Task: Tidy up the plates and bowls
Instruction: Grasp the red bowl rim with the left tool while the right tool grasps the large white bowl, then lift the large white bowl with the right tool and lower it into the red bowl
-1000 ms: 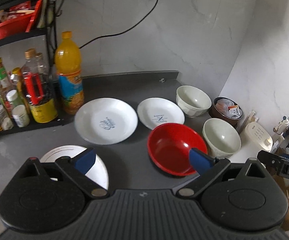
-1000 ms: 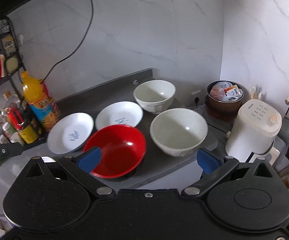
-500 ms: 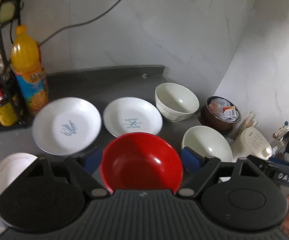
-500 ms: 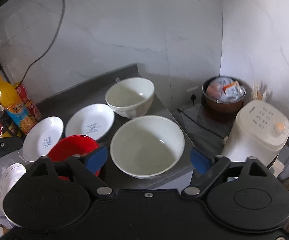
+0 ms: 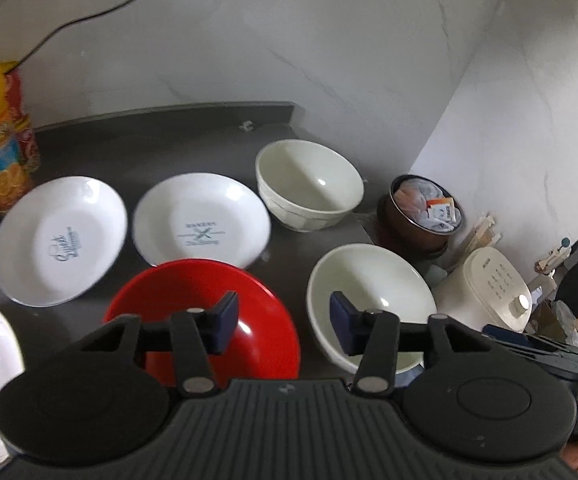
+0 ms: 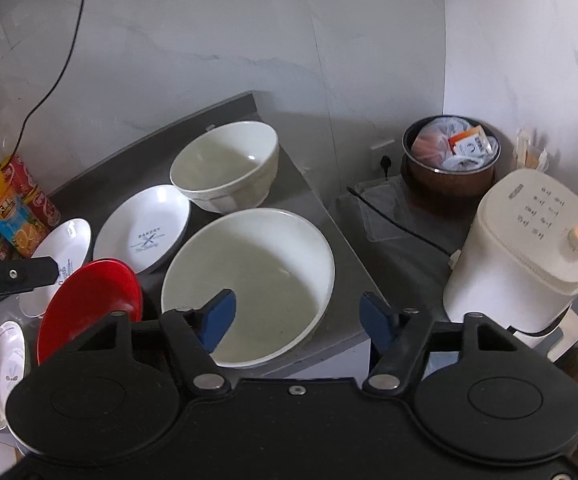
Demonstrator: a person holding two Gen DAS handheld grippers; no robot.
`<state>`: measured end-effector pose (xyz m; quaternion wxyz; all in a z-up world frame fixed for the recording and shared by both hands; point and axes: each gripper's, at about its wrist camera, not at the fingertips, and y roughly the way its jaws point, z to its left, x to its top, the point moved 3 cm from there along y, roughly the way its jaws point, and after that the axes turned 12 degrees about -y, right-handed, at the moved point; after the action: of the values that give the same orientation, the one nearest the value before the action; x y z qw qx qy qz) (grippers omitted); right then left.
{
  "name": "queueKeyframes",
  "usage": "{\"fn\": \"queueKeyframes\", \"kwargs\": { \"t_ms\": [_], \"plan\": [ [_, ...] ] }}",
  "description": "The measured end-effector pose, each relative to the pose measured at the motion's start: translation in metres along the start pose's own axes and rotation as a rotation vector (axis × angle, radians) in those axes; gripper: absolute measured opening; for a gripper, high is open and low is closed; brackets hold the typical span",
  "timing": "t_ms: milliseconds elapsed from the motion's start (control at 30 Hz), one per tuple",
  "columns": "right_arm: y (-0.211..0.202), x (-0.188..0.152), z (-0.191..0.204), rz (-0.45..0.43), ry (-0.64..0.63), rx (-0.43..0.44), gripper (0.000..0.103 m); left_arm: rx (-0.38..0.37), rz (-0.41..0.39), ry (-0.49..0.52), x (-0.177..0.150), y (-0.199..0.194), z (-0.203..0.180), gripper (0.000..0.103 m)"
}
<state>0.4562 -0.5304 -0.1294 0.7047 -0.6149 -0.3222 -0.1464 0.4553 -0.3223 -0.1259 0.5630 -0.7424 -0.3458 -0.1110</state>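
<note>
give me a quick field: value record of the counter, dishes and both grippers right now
surface: dark grey countertop
bowls: red bowl; large cream bowl near the counter edge; smaller cream bowl at the back
plates: two white printed plates side by side
left gripper: open, holding nothing
right gripper: open, over the large cream bowl's rim

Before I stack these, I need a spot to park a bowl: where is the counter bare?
The widest bare patch is the back strip of the counter, between the wall and the two white plates. In front it is crowded: red bowl, near cream bowl and far cream bowl sit close together.
</note>
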Motion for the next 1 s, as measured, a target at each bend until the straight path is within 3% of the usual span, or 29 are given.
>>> {"fn": "queueKeyframes", "kwargs": {
  "t_ms": [200, 433, 867, 1000],
  "plan": [
    [0.016, -0.003, -0.007, 0.02, 0.026, 0.023, 0.057, -0.012, 0.039, 0.022, -0.003, 0.027, -0.015, 0.04],
    [0.038, -0.007, -0.016, 0.064, 0.057, 0.038, 0.041, 0.002, 0.077, 0.019, -0.009, 0.064, -0.024, 0.03],
    [0.064, -0.007, -0.017, 0.103, 0.05, 0.052, 0.036, 0.05, 0.111, 0.042, -0.014, 0.116, -0.032, 0.022],
    [0.07, -0.01, -0.016, 0.119, 0.046, 0.053, 0.021, 0.058, 0.141, 0.042, -0.017, 0.127, -0.032, 0.017]
  ]
}}
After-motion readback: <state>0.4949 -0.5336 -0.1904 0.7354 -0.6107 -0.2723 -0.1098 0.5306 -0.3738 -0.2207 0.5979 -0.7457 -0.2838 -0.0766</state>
